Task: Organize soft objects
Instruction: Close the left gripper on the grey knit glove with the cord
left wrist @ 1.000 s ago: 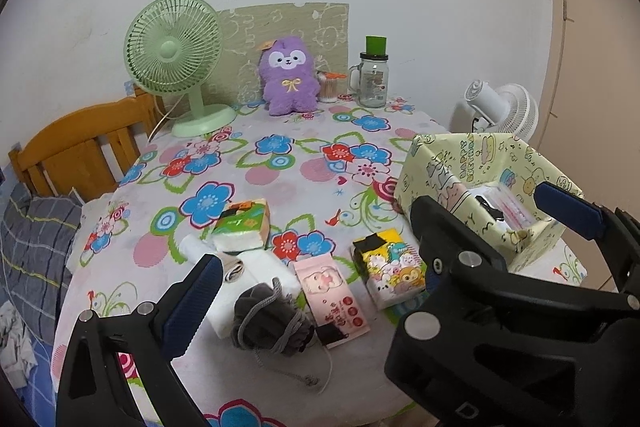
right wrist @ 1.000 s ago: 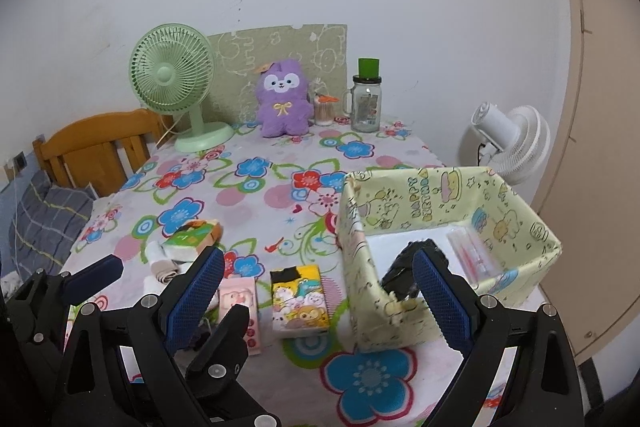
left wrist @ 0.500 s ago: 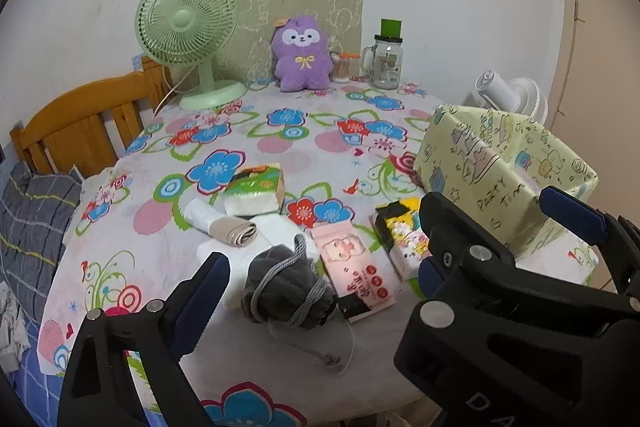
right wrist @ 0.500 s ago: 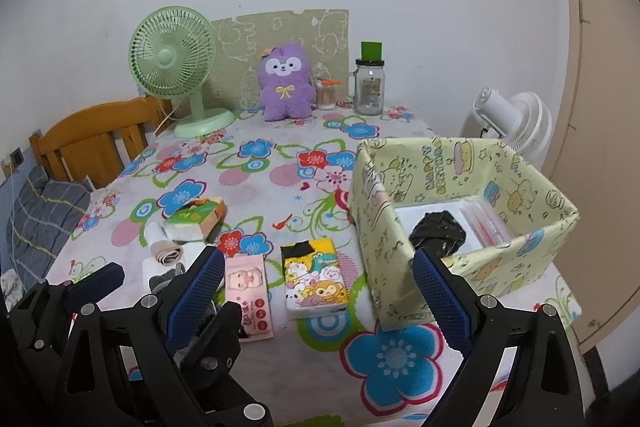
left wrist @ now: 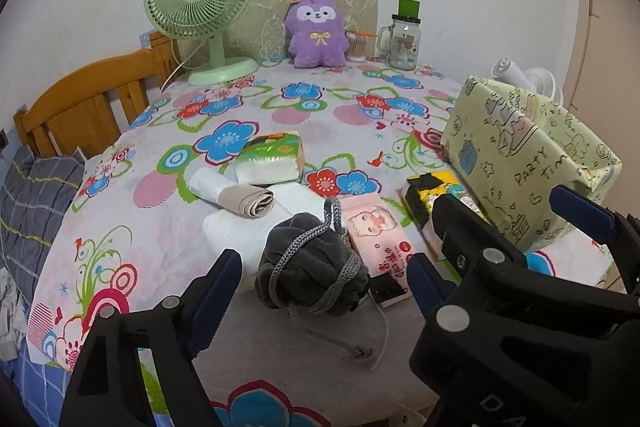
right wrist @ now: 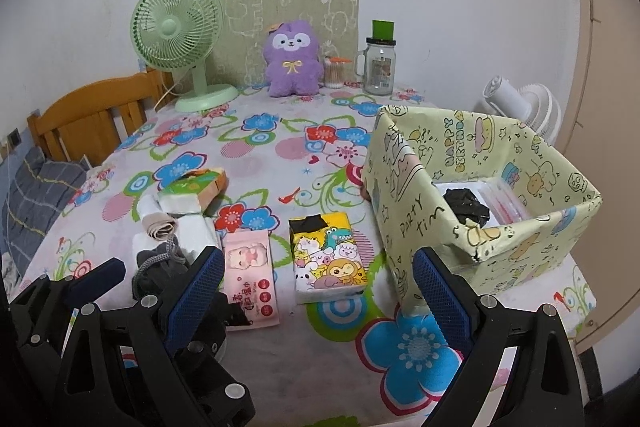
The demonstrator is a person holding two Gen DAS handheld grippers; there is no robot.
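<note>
A grey drawstring pouch lies near the table's front edge, just ahead of my open, empty left gripper; it also shows in the right wrist view. Around it lie a rolled beige cloth, a white folded cloth, a green tissue pack, a pink wipes pack and a yellow cartoon tissue pack. The yellow-green paper box at the right holds a black soft item. My right gripper is open and empty, in front of the yellow pack.
At the back stand a green fan, a purple plush, a glass jar and a cotton-swab cup. A wooden chair is at the left, a white fan beyond the table at the right.
Both grippers have pulled back and lower toward the table's front edge. The left one now sits just behind the grey pouch. Both stay open and empty.
</note>
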